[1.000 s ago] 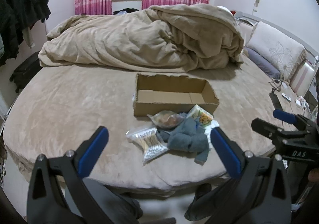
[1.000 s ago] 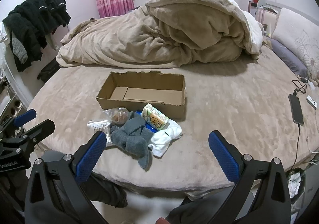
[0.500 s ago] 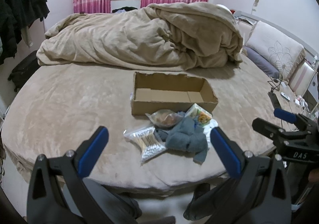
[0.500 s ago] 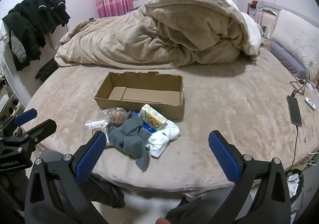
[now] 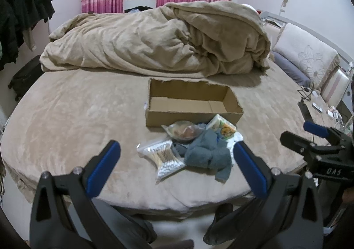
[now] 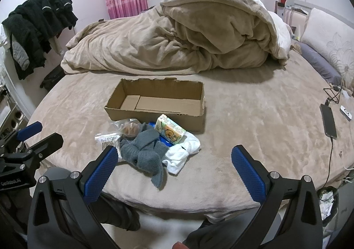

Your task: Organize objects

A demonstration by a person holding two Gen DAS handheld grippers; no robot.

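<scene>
An open brown cardboard box (image 5: pixel 192 102) is seen on the round bed covered with a beige plush sheet (image 5: pixel 73 116); nothing is seen inside it. Just in front of the box, toward the bed edge, a small heap of objects is laid. A grey knitted cloth (image 6: pixel 143 151) is placed in the middle of the heap, and a white folded cloth (image 6: pixel 181 151) is touching it on the right. A pale tissue pack printed with a cartoon animal (image 6: pixel 169 129) is leaned over a blue item, close to the front wall of the box. A clear bag with brown contents (image 5: pixel 182 131) and a clear bag of cotton swabs (image 5: pixel 162 158) are placed on the left side of the heap. A crumpled beige blanket (image 5: pixel 154 40) is piled behind the box.

The left gripper (image 5: pixel 177 160) is held before the bed edge with its jaws wide apart and nothing between them. The right gripper (image 6: pixel 173 166) is likewise held wide, with nothing gripped.
</scene>
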